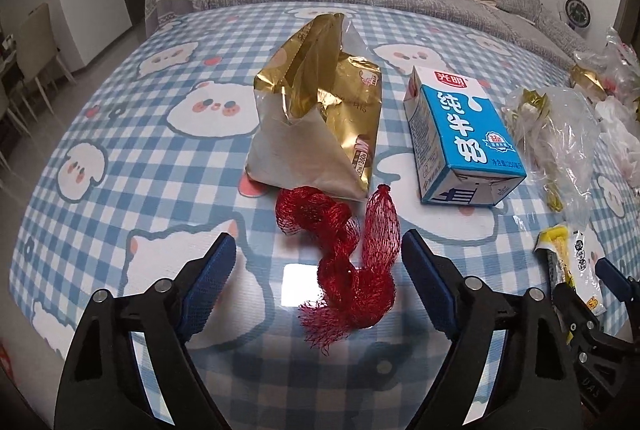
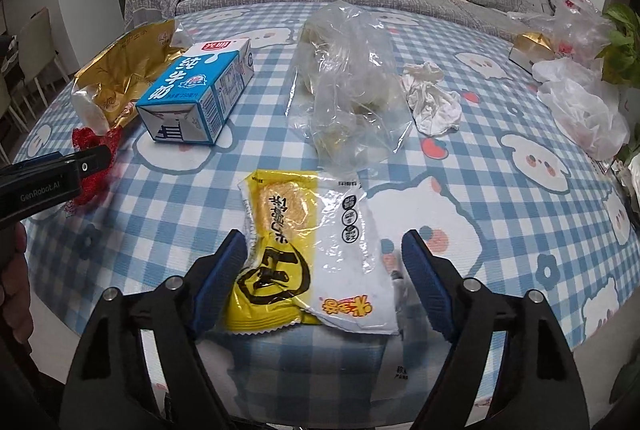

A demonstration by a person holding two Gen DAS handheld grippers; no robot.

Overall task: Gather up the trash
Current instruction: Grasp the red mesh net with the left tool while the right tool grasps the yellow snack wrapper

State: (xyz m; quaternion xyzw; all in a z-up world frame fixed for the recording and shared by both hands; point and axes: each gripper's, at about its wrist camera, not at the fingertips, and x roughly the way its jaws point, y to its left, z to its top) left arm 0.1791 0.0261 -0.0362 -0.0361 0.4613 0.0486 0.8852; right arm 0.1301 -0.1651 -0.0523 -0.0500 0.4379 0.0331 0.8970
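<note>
checkered table [image 1: 120,150], gold bag [image 1: 316,102], milk carton [image 1: 460,134], red net [image 1: 352,262], yellow wrapper [image 2: 304,254]

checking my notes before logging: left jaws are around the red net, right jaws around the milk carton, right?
Not quite. The left gripper does straddle the red net, but the right gripper straddles the yellow wrapper; the right wrist view shows the milk carton lying farther back.
</note>
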